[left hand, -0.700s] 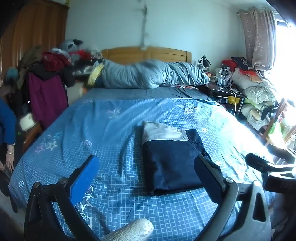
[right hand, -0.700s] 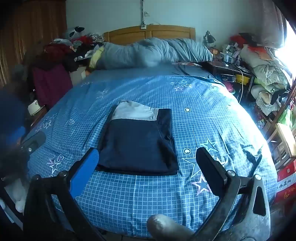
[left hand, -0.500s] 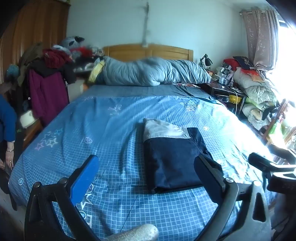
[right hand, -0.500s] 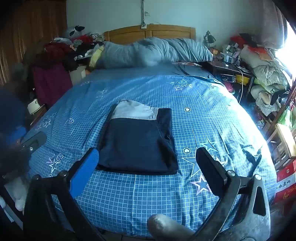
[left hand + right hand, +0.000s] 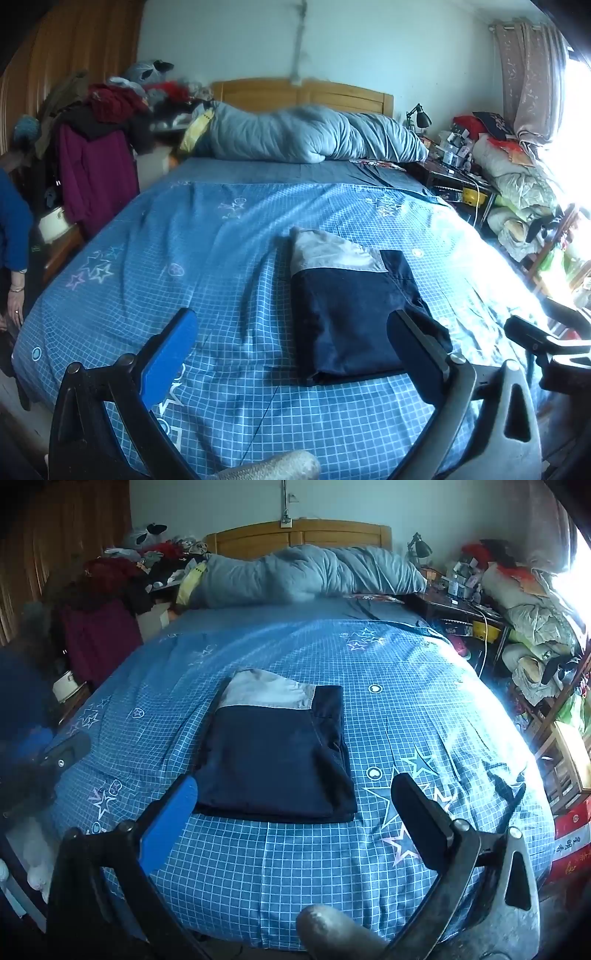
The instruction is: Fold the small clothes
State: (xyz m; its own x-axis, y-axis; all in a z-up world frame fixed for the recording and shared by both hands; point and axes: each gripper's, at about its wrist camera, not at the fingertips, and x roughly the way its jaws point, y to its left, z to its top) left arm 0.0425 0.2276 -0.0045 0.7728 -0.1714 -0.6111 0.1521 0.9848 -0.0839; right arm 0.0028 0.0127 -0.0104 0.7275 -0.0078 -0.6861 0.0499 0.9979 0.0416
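A folded navy garment point(image 5: 354, 317) point(image 5: 277, 760) with a grey band at its far end lies flat on the blue checked bedspread point(image 5: 229, 266) point(image 5: 406, 686). My left gripper point(image 5: 291, 336) hovers open near the bed's foot, its right finger just in front of the garment's near right corner. My right gripper point(image 5: 295, 801) is also open, held above the near edge of the garment, touching nothing. The right gripper point(image 5: 543, 343) shows at the right edge of the left wrist view, and the left gripper point(image 5: 59, 753) at the left edge of the right wrist view.
A rolled grey-blue duvet point(image 5: 306, 136) lies along the wooden headboard point(image 5: 295, 535). Piled clothes point(image 5: 99, 122) crowd the left side, where a person in a blue sleeve point(image 5: 11, 229) stands. A cluttered nightstand point(image 5: 454, 602) and bundled bedding point(image 5: 535, 616) fill the right.
The left wrist view has tilted slightly, so the garment sits a little lower in it. The right gripper has barely shifted. Both stay open.
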